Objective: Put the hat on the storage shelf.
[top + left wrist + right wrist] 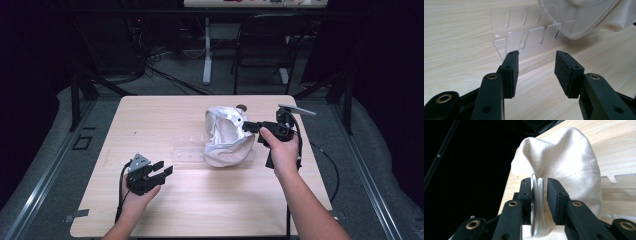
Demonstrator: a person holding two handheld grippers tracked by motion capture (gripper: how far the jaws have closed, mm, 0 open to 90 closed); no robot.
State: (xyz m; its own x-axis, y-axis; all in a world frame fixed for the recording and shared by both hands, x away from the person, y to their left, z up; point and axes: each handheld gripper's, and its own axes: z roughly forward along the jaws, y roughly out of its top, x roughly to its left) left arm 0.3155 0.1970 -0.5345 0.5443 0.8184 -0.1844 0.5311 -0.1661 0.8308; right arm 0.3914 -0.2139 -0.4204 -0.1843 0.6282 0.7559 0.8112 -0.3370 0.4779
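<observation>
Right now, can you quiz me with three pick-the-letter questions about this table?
1. Where is the white cloth?
A. in the left gripper
B. by the clear rack's right end
C. on the floor

2. What colour are the gripper jaws?
A. black
B. red
C. yellow

3. How are the left gripper's jaws?
A. shut on the rack
B. shut on the cloth
C. open and empty

Answers: 1 B, the high view shows the cloth sitting over the rack's right end. 2 A, both gripper views show black jaws. 3 C, the left gripper view shows bare table between its pads.
</observation>
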